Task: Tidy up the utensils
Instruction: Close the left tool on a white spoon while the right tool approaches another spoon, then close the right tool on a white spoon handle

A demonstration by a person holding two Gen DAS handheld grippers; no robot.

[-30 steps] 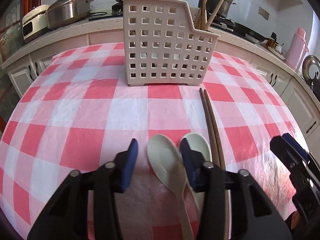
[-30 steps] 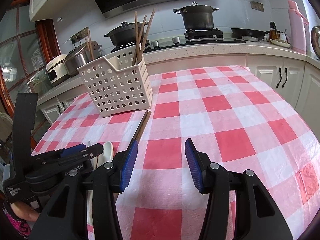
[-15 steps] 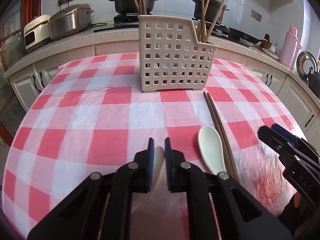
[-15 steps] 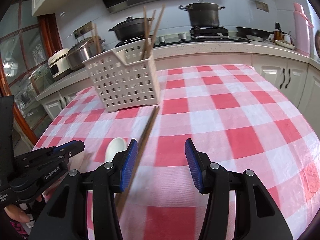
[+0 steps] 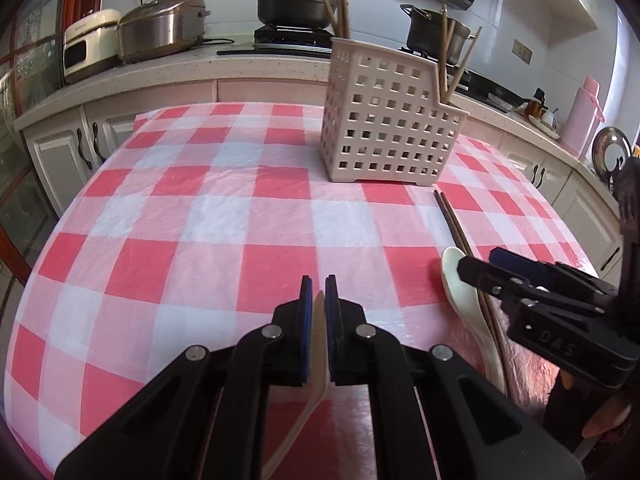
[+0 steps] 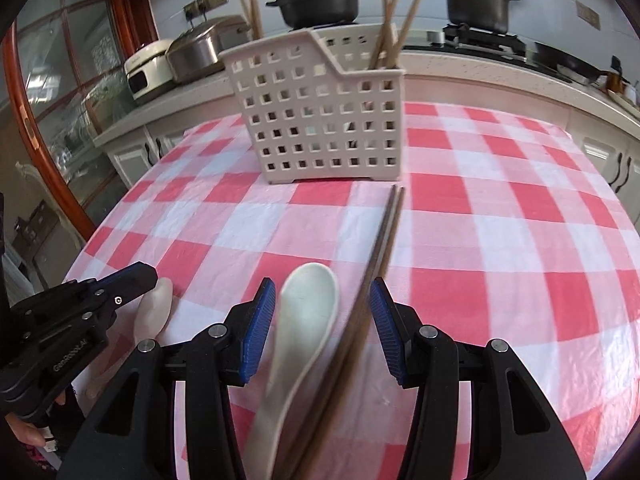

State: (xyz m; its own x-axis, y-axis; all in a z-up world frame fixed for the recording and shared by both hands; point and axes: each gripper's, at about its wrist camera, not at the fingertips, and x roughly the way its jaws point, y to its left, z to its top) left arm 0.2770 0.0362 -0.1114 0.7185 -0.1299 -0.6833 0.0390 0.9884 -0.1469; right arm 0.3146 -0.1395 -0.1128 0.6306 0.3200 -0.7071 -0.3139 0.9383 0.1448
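Observation:
My left gripper (image 5: 318,282) is shut on a cream spoon (image 5: 316,360), held edge-on between the blue pads, handle trailing down toward me. In the right wrist view that spoon's bowl (image 6: 154,308) pokes out beside the left gripper (image 6: 132,280). A second cream spoon (image 6: 308,304) and a pair of dark brown chopsticks (image 6: 386,232) lie side by side on the checked cloth. My right gripper (image 6: 321,286) stands open astride both, pads not touching them. The perforated beige utensil basket (image 5: 388,120) stands behind, upright, with several chopsticks in it.
The red-and-white checked table (image 5: 200,216) curves away at its left and right edges. Behind it runs a counter with two rice cookers (image 5: 160,28), black pots (image 5: 294,4) on a stove and a pink flask (image 5: 582,112). A person's fingers (image 6: 28,436) show under the left gripper.
The left gripper closed on one spoon and carried it leftward, turned on edge. The right gripper swung left from bare cloth to straddle the other spoon and the chopsticks.

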